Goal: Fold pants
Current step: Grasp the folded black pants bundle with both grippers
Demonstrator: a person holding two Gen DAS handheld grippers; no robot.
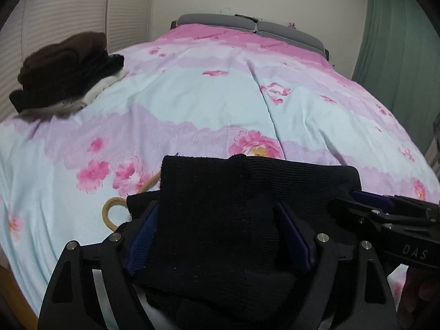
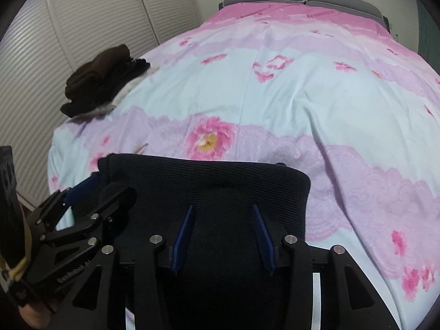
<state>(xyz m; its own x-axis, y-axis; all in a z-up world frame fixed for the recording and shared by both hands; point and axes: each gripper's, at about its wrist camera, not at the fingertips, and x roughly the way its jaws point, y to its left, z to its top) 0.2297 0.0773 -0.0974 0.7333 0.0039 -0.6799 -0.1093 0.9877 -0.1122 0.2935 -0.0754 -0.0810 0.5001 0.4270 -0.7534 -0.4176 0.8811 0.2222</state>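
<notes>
The black knit pants (image 1: pixel 214 206) lie folded at the near edge of the bed, also seen in the right wrist view (image 2: pixel 214 192). My left gripper (image 1: pixel 220 236) straddles the left part of the fold, its blue pads pressed against the thick cloth. My right gripper (image 2: pixel 224 239) straddles the right part the same way, cloth bulging between its blue pads. The right gripper shows at the right edge of the left wrist view (image 1: pixel 385 211), and the left gripper at the left of the right wrist view (image 2: pixel 77 209). A tan drawstring (image 1: pixel 115 209) loops out at the pants' left.
The bed has a pink and pale blue floral cover (image 1: pixel 220 96). A pile of dark brown and black clothes (image 1: pixel 66 71) sits at the bed's far left edge. White louvred closet doors (image 2: pixel 68 27) stand to the left, a green curtain (image 1: pixel 398 41) to the right.
</notes>
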